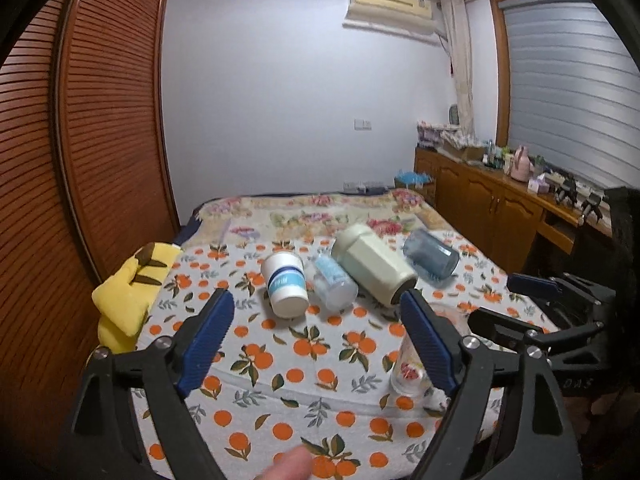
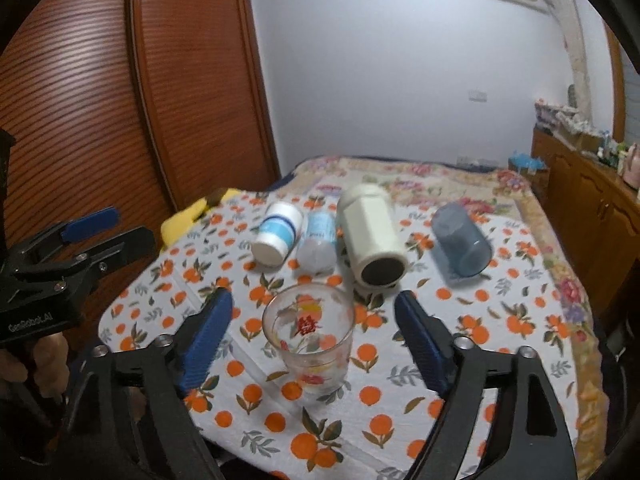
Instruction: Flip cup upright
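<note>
1. My right gripper (image 2: pixel 314 330) hangs wide open, its blue pads on either side of the clear flowered glass (image 2: pixel 309 342) at the centre of the right wrist frame, touching nothing. I judge this glass already upright: its wide mouth faces up.
2. My left gripper (image 1: pixel 318 338) is also spread open and empty, aimed at the row of cups higher in its frame.
3. That row lies on its side on the orange-print cloth (image 2: pixel 400 412): a white cup with a blue band (image 1: pixel 285 283), a pale blue one (image 1: pixel 335 286), a cream tumbler (image 1: pixel 372 270) and a blue-grey cup (image 1: pixel 431 254) at the right.
4. Lying down, they still need flipping; open jaws let me straddle one next.
</note>
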